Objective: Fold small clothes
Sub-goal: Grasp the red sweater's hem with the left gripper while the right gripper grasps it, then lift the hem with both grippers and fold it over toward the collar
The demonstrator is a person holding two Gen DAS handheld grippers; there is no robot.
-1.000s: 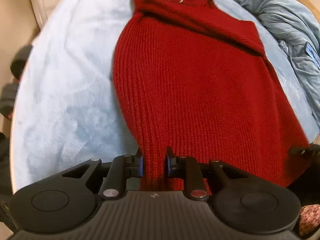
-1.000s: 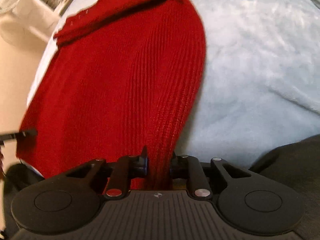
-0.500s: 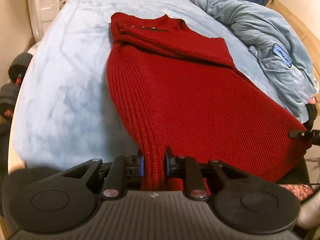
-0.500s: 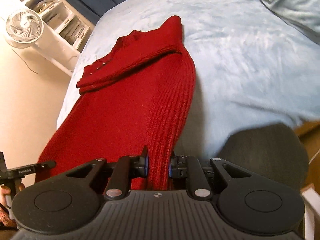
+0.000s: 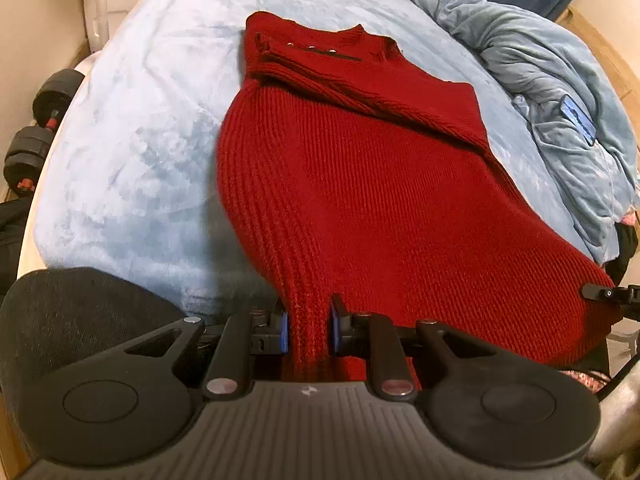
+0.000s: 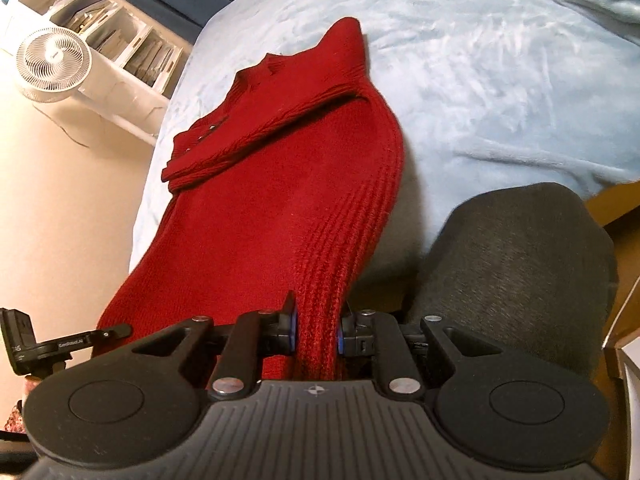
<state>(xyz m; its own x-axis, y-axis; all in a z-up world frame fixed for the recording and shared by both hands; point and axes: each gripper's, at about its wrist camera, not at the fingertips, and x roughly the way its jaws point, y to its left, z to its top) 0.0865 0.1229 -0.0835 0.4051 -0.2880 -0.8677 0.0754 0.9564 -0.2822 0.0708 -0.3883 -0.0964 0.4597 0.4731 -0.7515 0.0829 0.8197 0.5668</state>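
Note:
A red knitted sweater (image 5: 360, 184) lies stretched along a light blue bed (image 5: 132, 128), collar at the far end, a sleeve folded across the chest. My left gripper (image 5: 307, 326) is shut on the sweater's hem at its left corner. My right gripper (image 6: 316, 330) is shut on the hem at the right corner of the sweater (image 6: 280, 208). The hem is lifted off the bed (image 6: 500, 80) toward me. The right gripper's tip shows at the left wrist view's right edge (image 5: 608, 294).
A crumpled blue-grey blanket (image 5: 560, 92) lies on the bed's right side. Dumbbells (image 5: 36, 128) sit on the floor at the left. A white fan (image 6: 52, 60) and shelves (image 6: 120, 40) stand beyond the bed. A dark grey rounded shape (image 6: 516, 272) is close below both grippers.
Both grippers have pulled back and up from the bed with the hem held, so the whole sweater and the room around it have come into view.

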